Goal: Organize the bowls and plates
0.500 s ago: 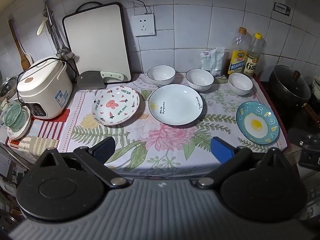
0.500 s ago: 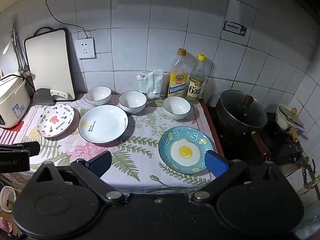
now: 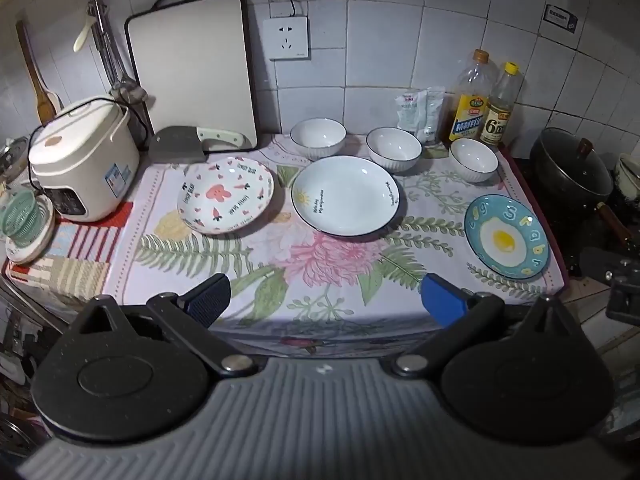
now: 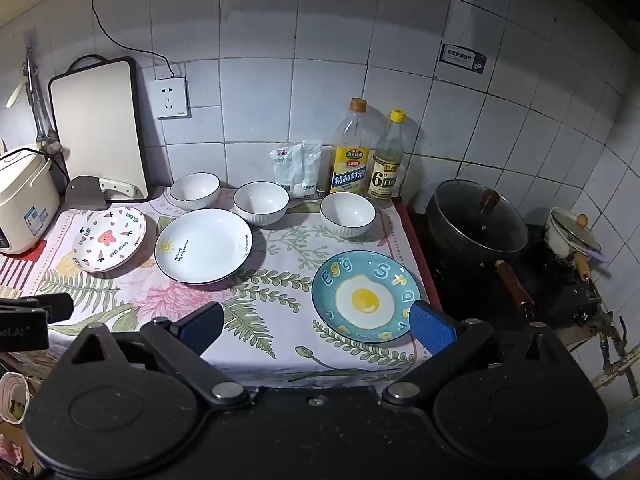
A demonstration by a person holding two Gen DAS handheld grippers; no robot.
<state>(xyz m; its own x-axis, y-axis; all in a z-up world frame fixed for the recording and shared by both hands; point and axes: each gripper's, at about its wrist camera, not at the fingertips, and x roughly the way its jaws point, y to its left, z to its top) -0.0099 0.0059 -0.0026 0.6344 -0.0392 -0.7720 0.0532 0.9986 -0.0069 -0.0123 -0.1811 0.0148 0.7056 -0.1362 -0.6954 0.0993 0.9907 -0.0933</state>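
On the floral cloth lie three plates: a pink-patterned plate (image 3: 226, 195) (image 4: 110, 239) at the left, a large white plate (image 3: 346, 196) (image 4: 203, 245) in the middle and a blue egg plate (image 3: 507, 236) (image 4: 366, 296) at the right. Behind them stand three white bowls: left bowl (image 3: 318, 137) (image 4: 195, 191), middle bowl (image 3: 394, 149) (image 4: 261, 203), right bowl (image 3: 474, 159) (image 4: 348, 213). My left gripper (image 3: 326, 300) hangs open over the cloth's front edge, holding nothing. My right gripper (image 4: 316, 326) is open just in front of the egg plate, its right fingertip (image 4: 430, 326) overlapping that plate's near rim in the picture.
A rice cooker (image 3: 82, 160) stands at the left, with a cleaver (image 3: 180, 146) and cutting board (image 3: 192, 68) against the wall. Two bottles (image 4: 352, 154) and a packet (image 4: 296, 168) stand at the back. A lidded black pot (image 4: 476, 224) sits on the stove at the right.
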